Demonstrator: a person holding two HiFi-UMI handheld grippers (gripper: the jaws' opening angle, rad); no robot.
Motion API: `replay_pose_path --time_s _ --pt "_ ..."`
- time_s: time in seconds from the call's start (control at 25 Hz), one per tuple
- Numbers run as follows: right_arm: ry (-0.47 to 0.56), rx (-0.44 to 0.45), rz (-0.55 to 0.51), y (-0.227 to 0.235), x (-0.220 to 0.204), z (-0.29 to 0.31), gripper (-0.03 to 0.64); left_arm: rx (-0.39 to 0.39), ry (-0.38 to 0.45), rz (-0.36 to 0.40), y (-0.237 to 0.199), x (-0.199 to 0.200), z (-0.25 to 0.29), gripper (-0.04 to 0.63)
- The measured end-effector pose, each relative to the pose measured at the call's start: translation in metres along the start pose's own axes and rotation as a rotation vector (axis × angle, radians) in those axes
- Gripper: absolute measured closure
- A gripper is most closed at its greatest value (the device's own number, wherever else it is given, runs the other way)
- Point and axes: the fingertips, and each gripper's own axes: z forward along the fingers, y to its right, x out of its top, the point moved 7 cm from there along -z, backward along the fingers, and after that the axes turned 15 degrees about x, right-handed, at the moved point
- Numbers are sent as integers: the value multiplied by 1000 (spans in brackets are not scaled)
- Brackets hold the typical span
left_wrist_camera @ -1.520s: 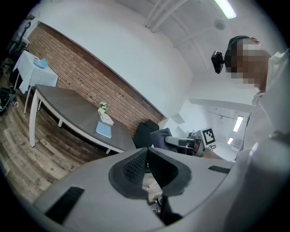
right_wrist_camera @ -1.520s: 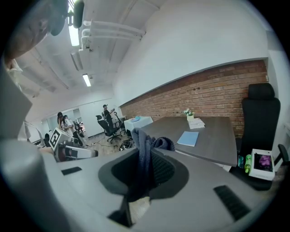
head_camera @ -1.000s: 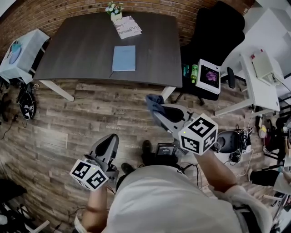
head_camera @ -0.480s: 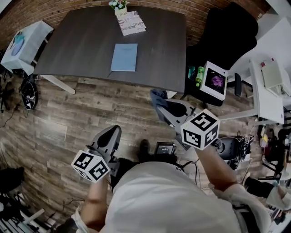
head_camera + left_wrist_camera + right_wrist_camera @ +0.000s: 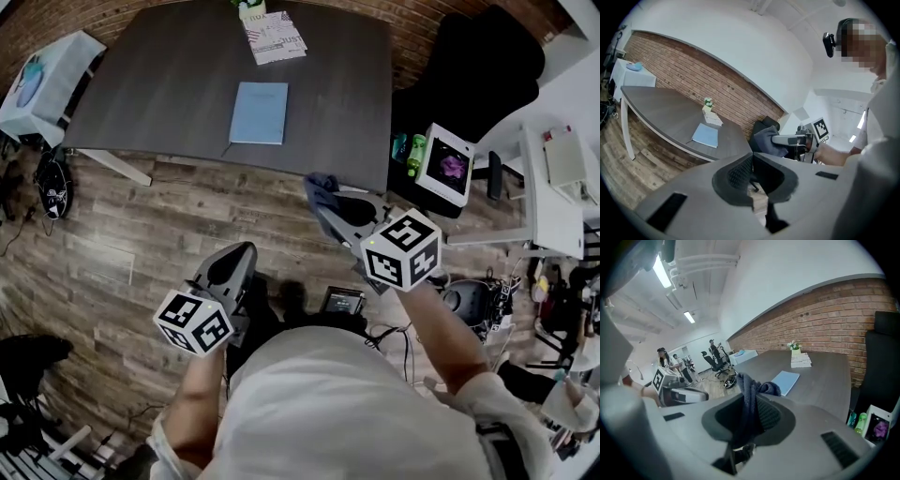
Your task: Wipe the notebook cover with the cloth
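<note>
Wiping not begun: right gripper (image 5: 330, 214) jaws clamp the dark cloth (image 5: 319, 190), left gripper (image 5: 234, 265) jaws closed, empty; blue notebook (image 5: 260, 112) waits on the table (image 5: 159, 84)

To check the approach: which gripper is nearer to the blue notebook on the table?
Right. The right gripper, shut on the cloth, is just before the table's near edge, to the notebook's right. The left gripper, shut, is farther back over the floor.

You are standing in an open-plan office. A wide dark desk (image 5: 159, 94) sits beside a brick wall (image 5: 825, 310), with a black office chair (image 5: 478, 66) at its right end. Swivel chairs (image 5: 714, 363) and standing people are beyond its left end, and strip lights (image 5: 661, 270) run overhead.
</note>
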Motion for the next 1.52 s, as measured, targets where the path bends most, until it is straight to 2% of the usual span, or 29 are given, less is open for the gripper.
replay_pose_path --time_s 0.24,0.72,0.76,0.88,0.96,1.24,1.52 --pt "-103 -52 -37 33 10 42 551 -16 -49 15 -42 13 45 583" --pt "-335 -203 -140 97 36 135 551 -75 -227 101 -136 35 127 583" --pt "-349 -217 -149 101 37 140 551 -81 -242 107 -141 34 133 580" --pt "-396 -258 -189 113 41 154 551 -98 -289 125 -155 33 148 515" --pt "-431 -279 -213 122 42 163 551 -105 -309 127 -161 33 158 508" --pt "-573 -279 -301 159 42 191 551 -106 -342 134 -170 32 187 505" --pt "-661 -237 -397 210 52 223 551 -63 -372 122 -175 32 221 512"
